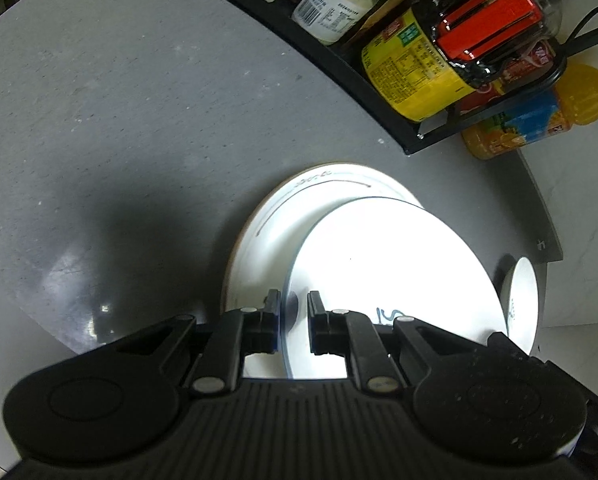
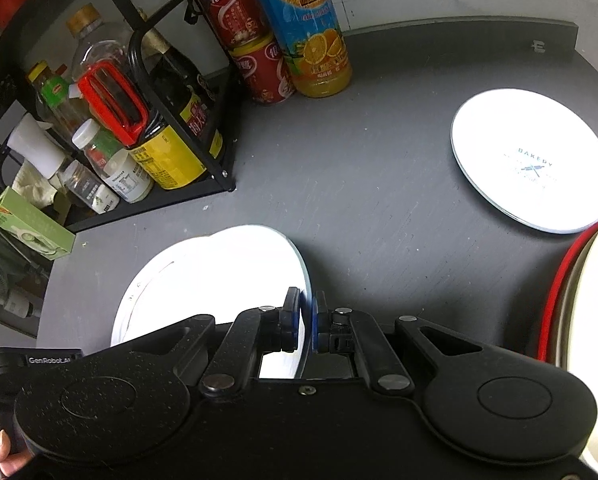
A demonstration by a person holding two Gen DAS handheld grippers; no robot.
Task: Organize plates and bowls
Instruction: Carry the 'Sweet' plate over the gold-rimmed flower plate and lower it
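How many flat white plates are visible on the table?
3: the held plate, gripped by both grippers, the lined plate under it, and the BAKERY plate far right. Others may be hidden.
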